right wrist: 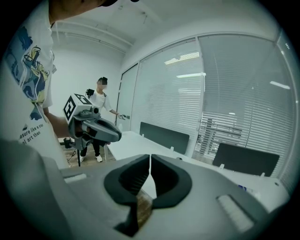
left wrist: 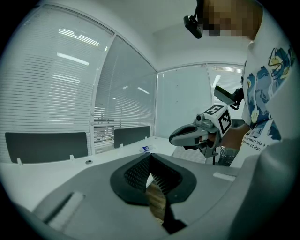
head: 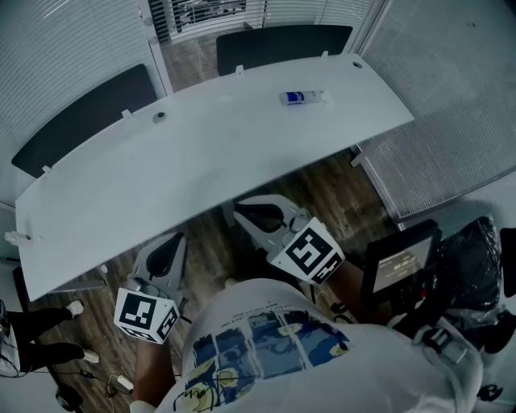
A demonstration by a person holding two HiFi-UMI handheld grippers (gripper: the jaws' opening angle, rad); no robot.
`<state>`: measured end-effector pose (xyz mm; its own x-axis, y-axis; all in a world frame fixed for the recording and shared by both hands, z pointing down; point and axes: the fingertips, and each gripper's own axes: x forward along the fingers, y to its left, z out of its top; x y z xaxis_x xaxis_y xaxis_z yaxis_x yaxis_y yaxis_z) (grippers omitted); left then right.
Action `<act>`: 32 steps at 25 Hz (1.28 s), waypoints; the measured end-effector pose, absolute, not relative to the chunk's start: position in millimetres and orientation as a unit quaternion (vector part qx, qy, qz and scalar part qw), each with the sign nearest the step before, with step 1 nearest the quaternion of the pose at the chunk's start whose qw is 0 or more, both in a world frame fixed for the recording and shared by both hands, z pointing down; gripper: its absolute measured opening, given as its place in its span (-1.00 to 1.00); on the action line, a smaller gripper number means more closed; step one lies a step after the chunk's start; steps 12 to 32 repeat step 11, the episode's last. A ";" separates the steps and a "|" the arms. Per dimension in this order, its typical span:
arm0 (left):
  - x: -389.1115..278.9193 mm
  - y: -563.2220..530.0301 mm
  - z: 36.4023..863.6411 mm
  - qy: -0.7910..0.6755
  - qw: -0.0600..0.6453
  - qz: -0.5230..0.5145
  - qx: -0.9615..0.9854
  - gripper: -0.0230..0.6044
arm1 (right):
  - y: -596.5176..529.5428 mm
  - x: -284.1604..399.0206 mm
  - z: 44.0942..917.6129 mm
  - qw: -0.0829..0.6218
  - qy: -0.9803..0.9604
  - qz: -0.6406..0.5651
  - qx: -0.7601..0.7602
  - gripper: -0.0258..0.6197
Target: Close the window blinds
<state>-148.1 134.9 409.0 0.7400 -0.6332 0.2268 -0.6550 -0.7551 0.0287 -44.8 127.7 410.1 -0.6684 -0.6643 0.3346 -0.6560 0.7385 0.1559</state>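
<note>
Two handheld grippers are held low in front of a person in a white printed T-shirt, who stands at the near edge of a long, curved white tabletop [head: 201,153]. The left gripper [head: 165,248] and the right gripper [head: 260,211] both point toward the tabletop, just short of its near edge and above a wood floor [head: 339,185]. Each carries a cube with square black-and-white markers. In the left gripper view, its dark ribbed fingers [left wrist: 138,172] are clenched tip to tip with nothing between them. In the right gripper view, its fingers [right wrist: 129,180] are likewise pressed together and empty.

The window blinds [head: 64,48] hang on the glass walls beyond the far side of the tabletop and to the person's right, well apart from both grippers. Most slats look flat and white. One narrow section [head: 201,12] straight ahead has open slats with the room beyond showing through.

Two dark panels [head: 282,44] stand upright along the far edge of the tabletop. A small white and blue bottle [head: 302,98] lies on the tabletop near that edge. A second person [right wrist: 98,117] stands off to the left.
</note>
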 end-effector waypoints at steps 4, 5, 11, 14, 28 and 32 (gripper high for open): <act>-149.0 134.8 406.8 -0.348 0.055 0.102 0.930 -0.91 | 127.9 -46.8 409.3 0.190 -0.913 -0.013 0.361 -0.89; -149.0 134.9 406.2 -0.348 0.055 0.102 0.930 -0.91 | 127.9 -47.1 409.1 0.190 -0.913 -0.013 0.360 -0.89; -151.1 139.7 409.9 -0.347 0.051 0.102 0.931 -0.91 | 131.7 -48.7 409.2 0.190 -0.914 -0.015 0.358 -0.89; -151.1 139.7 409.9 -0.347 0.051 0.102 0.931 -0.91 | 131.7 -48.7 409.2 0.190 -0.914 -0.015 0.358 -0.89; -151.1 139.7 409.9 -0.347 0.051 0.102 0.931 -0.91 | 131.7 -48.7 409.2 0.190 -0.914 -0.015 0.358 -0.89; -151.1 139.7 409.9 -0.347 0.051 0.102 0.931 -0.91 | 131.7 -48.7 409.2 0.190 -0.914 -0.015 0.358 -0.89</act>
